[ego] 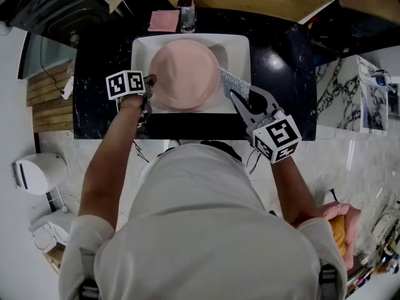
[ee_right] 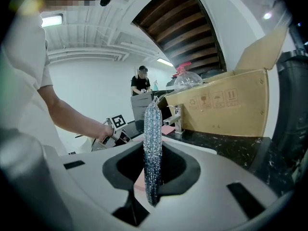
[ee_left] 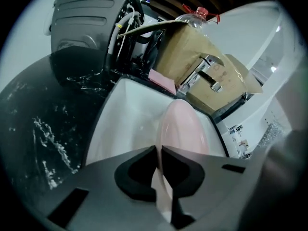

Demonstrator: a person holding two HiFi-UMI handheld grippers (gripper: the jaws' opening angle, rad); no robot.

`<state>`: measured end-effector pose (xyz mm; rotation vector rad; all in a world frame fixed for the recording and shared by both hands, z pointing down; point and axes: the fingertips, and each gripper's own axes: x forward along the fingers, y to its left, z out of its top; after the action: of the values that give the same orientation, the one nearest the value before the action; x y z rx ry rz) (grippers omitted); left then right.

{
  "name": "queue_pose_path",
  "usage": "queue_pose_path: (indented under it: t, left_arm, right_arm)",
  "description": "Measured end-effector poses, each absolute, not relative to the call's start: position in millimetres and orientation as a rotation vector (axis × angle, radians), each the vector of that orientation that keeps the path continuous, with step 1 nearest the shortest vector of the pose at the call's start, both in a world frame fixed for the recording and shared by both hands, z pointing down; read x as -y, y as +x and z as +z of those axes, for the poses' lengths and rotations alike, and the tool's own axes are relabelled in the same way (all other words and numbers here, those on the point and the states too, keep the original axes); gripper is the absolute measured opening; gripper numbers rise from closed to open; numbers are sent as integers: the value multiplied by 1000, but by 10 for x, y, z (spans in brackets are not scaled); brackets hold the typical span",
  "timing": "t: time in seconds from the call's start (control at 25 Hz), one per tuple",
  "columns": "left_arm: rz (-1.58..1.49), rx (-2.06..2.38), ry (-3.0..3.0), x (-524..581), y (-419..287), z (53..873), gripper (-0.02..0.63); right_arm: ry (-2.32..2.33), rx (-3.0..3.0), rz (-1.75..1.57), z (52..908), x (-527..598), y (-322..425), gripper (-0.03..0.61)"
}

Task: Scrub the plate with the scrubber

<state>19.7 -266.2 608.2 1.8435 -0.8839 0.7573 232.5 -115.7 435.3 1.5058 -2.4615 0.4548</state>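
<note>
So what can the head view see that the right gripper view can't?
Only the head view: the pink plate's whole round face, lying in the white sink, and the marker cube on the right tool.
Only the right gripper view: a second person standing far off, the ceiling light and the faucet.
Both: the sparkly scrubber pinched in the right tool, the left tool with its own marker cube, and the cardboard box.
</note>
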Motion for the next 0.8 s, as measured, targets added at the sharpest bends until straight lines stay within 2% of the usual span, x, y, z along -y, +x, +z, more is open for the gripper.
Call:
queue_pose_path:
  t: [0.8]
  left_arm:
    - [469,967,1978,2528,-534,5198,15]
  right_arm:
    - [1324,2540,301,4093,1433,1385,77]
